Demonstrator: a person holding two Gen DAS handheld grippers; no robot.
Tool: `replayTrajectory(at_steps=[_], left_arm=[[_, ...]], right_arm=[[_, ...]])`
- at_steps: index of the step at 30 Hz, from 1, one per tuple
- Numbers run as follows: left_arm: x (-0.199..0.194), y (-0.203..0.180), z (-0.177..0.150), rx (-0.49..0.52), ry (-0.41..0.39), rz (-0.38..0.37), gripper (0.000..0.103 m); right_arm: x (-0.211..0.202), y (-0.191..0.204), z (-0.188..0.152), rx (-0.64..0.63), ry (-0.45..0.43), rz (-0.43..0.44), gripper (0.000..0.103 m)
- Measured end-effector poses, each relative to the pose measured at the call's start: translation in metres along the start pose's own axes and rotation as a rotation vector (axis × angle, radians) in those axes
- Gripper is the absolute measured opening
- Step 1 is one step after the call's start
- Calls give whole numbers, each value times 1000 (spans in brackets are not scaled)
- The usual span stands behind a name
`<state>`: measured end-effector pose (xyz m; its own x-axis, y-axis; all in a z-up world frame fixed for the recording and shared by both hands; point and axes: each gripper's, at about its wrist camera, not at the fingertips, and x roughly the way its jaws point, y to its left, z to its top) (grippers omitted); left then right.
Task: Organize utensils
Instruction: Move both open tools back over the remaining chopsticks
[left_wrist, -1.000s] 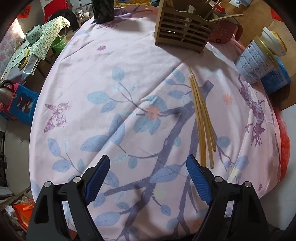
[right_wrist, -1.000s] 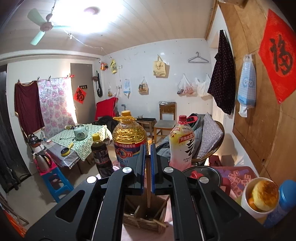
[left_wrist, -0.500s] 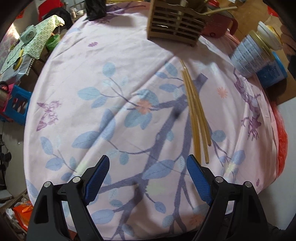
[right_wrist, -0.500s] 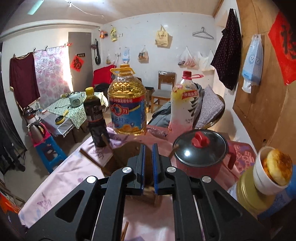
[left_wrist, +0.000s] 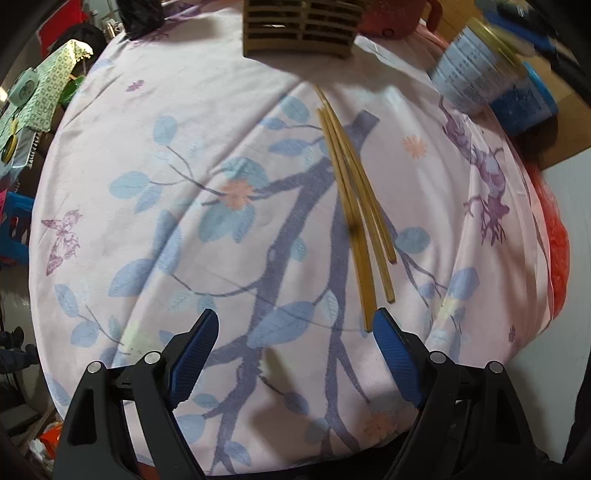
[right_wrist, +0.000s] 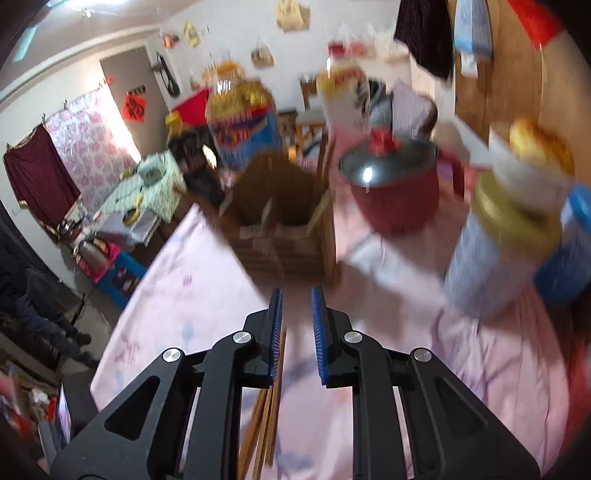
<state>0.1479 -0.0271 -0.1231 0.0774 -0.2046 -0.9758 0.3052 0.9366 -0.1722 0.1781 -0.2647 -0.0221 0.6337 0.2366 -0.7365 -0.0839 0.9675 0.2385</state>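
Left claw (left_wrist: 293, 354) hangs wide open over the desk (left_wrist: 129, 155), nothing between its blue pads. Three bamboo chopsticks (left_wrist: 354, 206) lie loose on the floral cloth, running from about 12 o'clock down toward 5 o'clock of the left view, near ends just beside the right pad. The slatted wooden utensil holder (left_wrist: 299, 26) sits at 12 o'clock by a red pot (right_wrist: 391, 181).

Right claw (right_wrist: 296, 330) has its jaws opening, a narrow gap, nothing pinched; chopstick ends show under it at 6 o'clock. The right view is badly smeared, so whether a pad touches them is hard to say.

Risks:
- Sticks are fanned, not parallel. A pinch could catch one or two and roll the rest away.
- Both claws head for the same bundle, so collision is likely if both drop in.
- The cloth is loose; a low pad may snag it and drag the sticks.
- The tin can (left_wrist: 476, 74) and blue tub (left_wrist: 524, 99) at 2 o'clock crowd the path to the holder, and a long stick swung that way could knock them.
- Narrow holder compartments mean a tilted stick may jam on the rim.
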Motion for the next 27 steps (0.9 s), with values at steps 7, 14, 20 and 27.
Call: replayTrajectory(at_steps=[7, 14, 20, 27], left_arm=[[9, -10, 2, 16, 52, 10, 84], [20, -21, 0, 10, 96, 21, 84], [29, -35, -1, 12, 130, 46, 84], [41, -43, -8, -24, 174, 92, 84]], right_arm=[[21, 5, -70, 5, 231, 21, 28], [28, 10, -121, -50, 346, 32, 35], [34, 2, -151, -33, 418, 64, 38], [36, -4, -169, -75, 459, 93, 40]])
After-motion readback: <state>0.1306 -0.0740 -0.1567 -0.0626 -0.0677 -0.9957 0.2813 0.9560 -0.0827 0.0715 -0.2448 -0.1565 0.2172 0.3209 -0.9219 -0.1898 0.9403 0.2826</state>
